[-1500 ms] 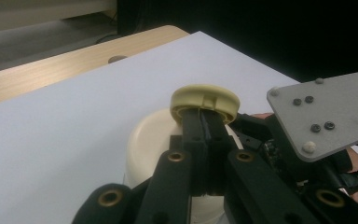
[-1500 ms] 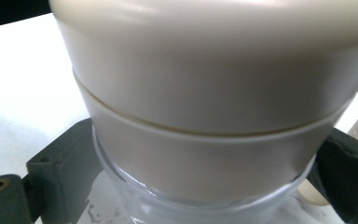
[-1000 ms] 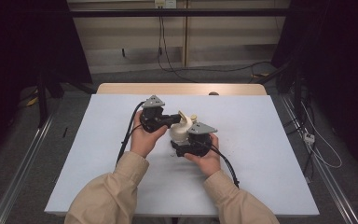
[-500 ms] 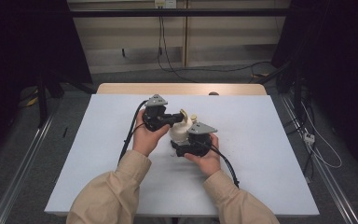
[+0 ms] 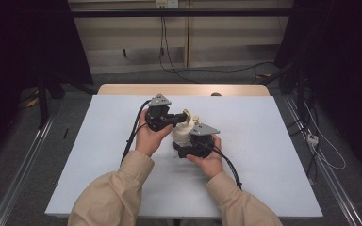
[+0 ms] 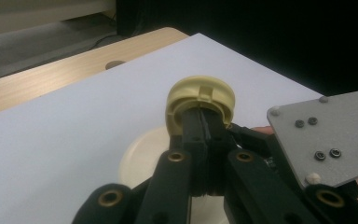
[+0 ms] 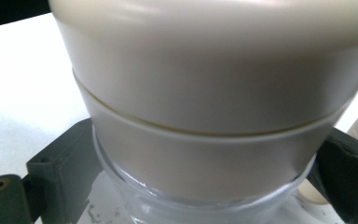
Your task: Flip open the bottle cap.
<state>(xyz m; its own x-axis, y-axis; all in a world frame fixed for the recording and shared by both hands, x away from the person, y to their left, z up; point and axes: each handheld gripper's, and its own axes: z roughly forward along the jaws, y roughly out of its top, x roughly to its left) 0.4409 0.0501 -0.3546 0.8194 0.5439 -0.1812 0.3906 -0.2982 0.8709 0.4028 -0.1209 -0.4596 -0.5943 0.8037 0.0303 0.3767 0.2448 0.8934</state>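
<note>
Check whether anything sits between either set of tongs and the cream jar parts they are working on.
Nothing visible does. The left tongs are shut on the rim of the yellowish cap, and the right tongs clamp the cream jar on both sides, above the white table.

Hardly anything differs between the earlier high views and now. The left gripper (image 5: pixel 182 117) shows at most a hair's drift toward the right gripper (image 5: pixel 183 142) (too slight to call a move). The pale yellow round plastic cap (image 6: pixel 200 99) is no further between its fingertips, and the cream-white plastic jar with a clear base (image 7: pixel 205 121) sits between the right fingers as before.
</note>
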